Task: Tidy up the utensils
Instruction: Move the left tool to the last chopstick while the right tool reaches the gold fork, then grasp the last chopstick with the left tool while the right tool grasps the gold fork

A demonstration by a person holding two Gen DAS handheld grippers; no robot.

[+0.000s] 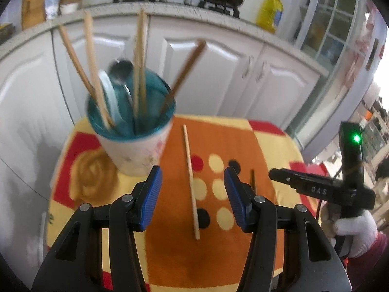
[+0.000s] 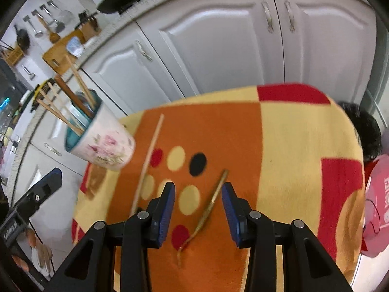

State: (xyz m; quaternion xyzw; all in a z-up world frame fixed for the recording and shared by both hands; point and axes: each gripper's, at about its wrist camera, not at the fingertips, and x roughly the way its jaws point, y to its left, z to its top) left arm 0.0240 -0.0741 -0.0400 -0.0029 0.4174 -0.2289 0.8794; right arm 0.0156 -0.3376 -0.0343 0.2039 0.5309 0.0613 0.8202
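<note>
Mid-pickup here: two strays left to go in the cup (image 1: 132, 131), which sits just ahead-left of my left tongs (image 1: 193, 196). Both tongs are part open, empty. Pale chopstick (image 1: 191, 182) lies between the left pair, brownish utensil (image 2: 210, 204) between my right tongs (image 2: 198, 208). Next: drop lower, then squeeze. Surface (image 2: 291, 146) has a bright patchwork cloth; white kitchen cabinets (image 2: 218, 36) behind.
</note>
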